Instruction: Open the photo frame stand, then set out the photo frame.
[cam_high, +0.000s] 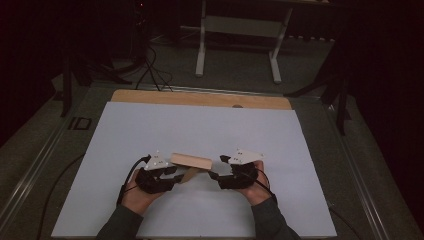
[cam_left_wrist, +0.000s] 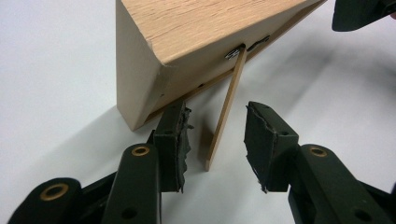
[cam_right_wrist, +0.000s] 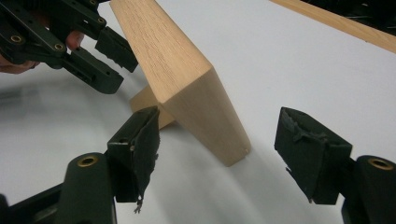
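Observation:
A light wooden picture frame (cam_high: 191, 161) stands tilted on the white table top, propped by a thin wooden back stand (cam_left_wrist: 227, 107). My left gripper (cam_high: 175, 174) is open behind the frame, its pads (cam_left_wrist: 177, 140) on either side of the stand's lower end without touching it. In the left gripper view the frame (cam_left_wrist: 187, 42) leans away above the jaws. My right gripper (cam_high: 216, 167) is open at the frame's right end. In the right gripper view the frame's end (cam_right_wrist: 201, 107) sits between the spread pads (cam_right_wrist: 140, 149), apart from both. The left gripper (cam_right_wrist: 107, 58) appears behind it.
A white sheet (cam_high: 200, 130) covers the table, with a wooden strip (cam_high: 200, 98) along its far edge. Beyond stand a white table frame (cam_high: 240, 30) and cables (cam_high: 150, 70) on the dark floor. A person's hands and sleeves enter from the bottom.

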